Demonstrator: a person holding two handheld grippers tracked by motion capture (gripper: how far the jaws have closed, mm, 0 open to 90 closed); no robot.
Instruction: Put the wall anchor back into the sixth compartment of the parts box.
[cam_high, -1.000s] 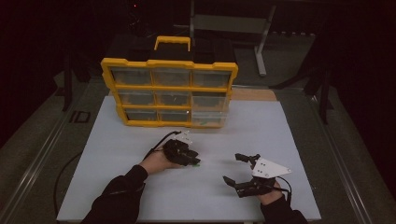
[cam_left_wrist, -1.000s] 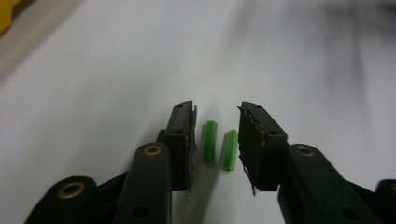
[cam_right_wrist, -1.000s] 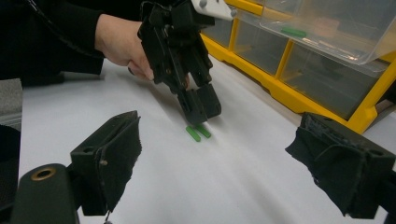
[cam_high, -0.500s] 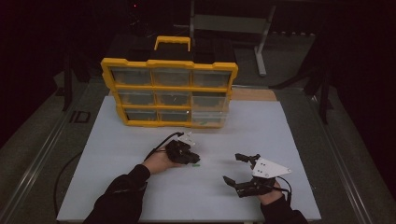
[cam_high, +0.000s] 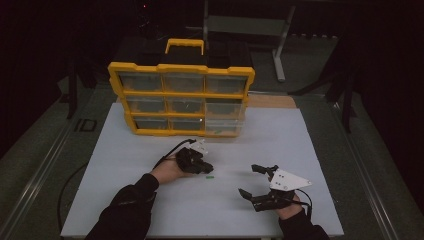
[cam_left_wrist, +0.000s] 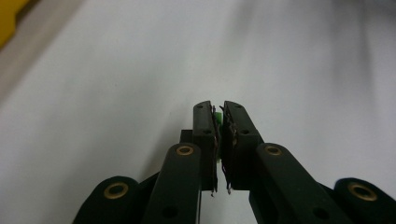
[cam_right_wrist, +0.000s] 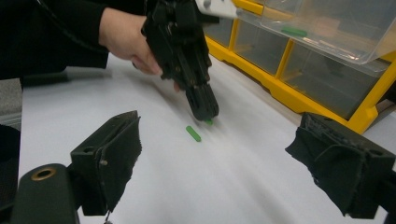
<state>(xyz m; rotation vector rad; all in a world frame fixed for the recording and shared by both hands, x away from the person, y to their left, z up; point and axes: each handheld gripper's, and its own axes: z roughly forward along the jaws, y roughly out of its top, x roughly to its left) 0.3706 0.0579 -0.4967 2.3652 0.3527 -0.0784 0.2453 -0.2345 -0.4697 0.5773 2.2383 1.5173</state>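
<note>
A yellow organiser case (cam_high: 181, 100) with clear compartments and a handle on top stands upright at the far side of the white worktop (cam_high: 125, 165). Behind it a strip of brown board (cam_high: 272, 101) shows, and a grey metal stand (cam_high: 280, 45) rises farther back.

A small green piece (cam_left_wrist: 218, 116) sits pinched between the closed jaws of the left claw (cam_left_wrist: 217, 114), low over the white worktop (cam_high: 150, 150). Just beside it a second green stick (cam_right_wrist: 193, 133) lies flat and free on the worktop.
</note>
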